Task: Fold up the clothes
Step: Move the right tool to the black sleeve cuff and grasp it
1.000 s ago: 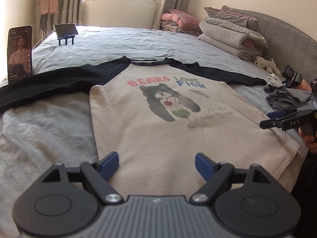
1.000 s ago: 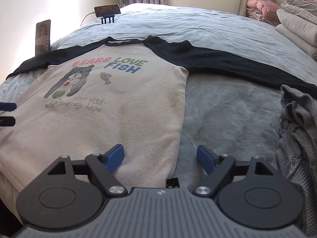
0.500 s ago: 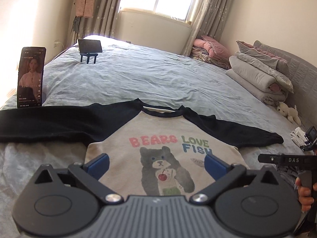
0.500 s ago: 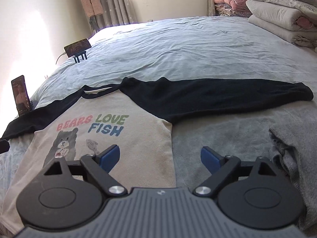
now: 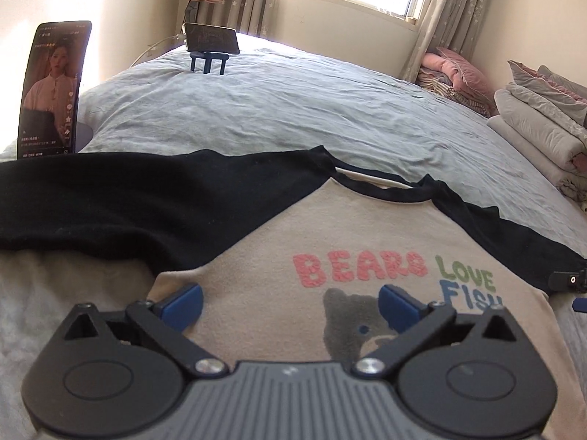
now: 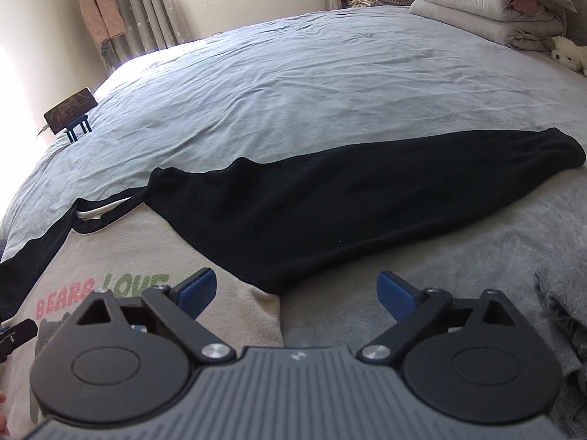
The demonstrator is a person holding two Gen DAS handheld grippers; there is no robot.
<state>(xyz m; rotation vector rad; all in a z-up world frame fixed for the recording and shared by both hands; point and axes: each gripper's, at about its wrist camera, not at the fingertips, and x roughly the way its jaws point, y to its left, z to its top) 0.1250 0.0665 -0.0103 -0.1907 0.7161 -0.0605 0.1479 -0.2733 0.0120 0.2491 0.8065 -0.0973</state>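
Note:
A beige long-sleeved shirt with black sleeves and a bear print lies flat, front up, on the bed. Its left black sleeve stretches out to the left, its right black sleeve out to the right. My left gripper is open and empty, just above the shirt's chest near the left armpit. My right gripper is open and empty, above the right armpit where the sleeve meets the body. The shirt's lower half is hidden behind the grippers.
A phone stands upright left of the left sleeve. A second phone on a blue stand sits farther back. Folded quilts are stacked at the headboard, with a small plush toy. Grey clothes lie at the right.
Both grippers have moved forward from the shirt's hem up over its chest to the armpits. Both stayed open and empty.

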